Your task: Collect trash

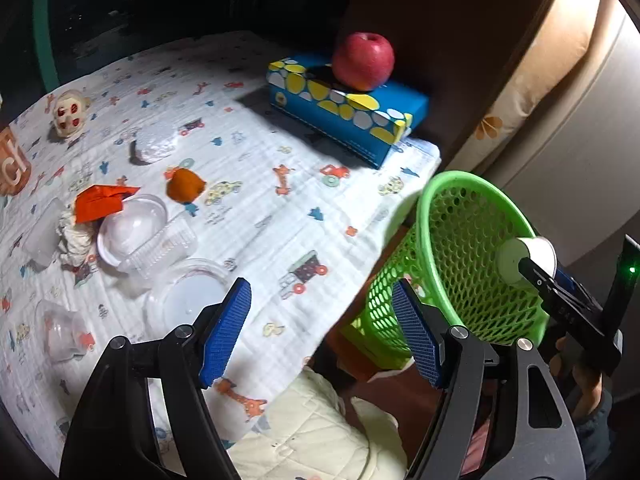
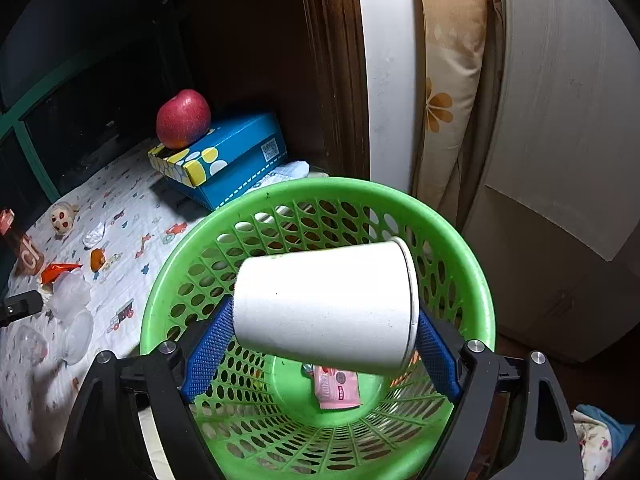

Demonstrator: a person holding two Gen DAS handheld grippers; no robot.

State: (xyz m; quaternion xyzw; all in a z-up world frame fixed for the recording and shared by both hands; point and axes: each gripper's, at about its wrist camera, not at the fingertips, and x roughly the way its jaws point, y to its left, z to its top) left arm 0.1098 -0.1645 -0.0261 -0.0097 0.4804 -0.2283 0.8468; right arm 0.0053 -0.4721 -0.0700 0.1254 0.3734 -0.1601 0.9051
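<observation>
My right gripper (image 2: 320, 334) is shut on a white paper cup (image 2: 324, 304), held on its side over the mouth of the green mesh basket (image 2: 168, 276). A pink wrapper (image 2: 336, 390) lies on the basket's bottom. In the left wrist view the basket (image 1: 452, 248) stands off the table's right edge, with the cup (image 1: 528, 260) at its rim. My left gripper (image 1: 324, 328) is open and empty above the table's near edge. On the patterned cloth (image 1: 260, 184) lie clear plastic lids (image 1: 132, 228), an orange wrapper (image 1: 102, 200), a crumpled tissue (image 1: 76, 236) and an orange peel (image 1: 184, 186).
A red apple (image 1: 363, 61) sits on a blue tissue box (image 1: 344, 108) at the table's far right. A small doll head (image 1: 70, 114) and a brown bottle (image 1: 12, 164) are at the far left. A wall and a cushion (image 2: 448, 92) stand behind the basket.
</observation>
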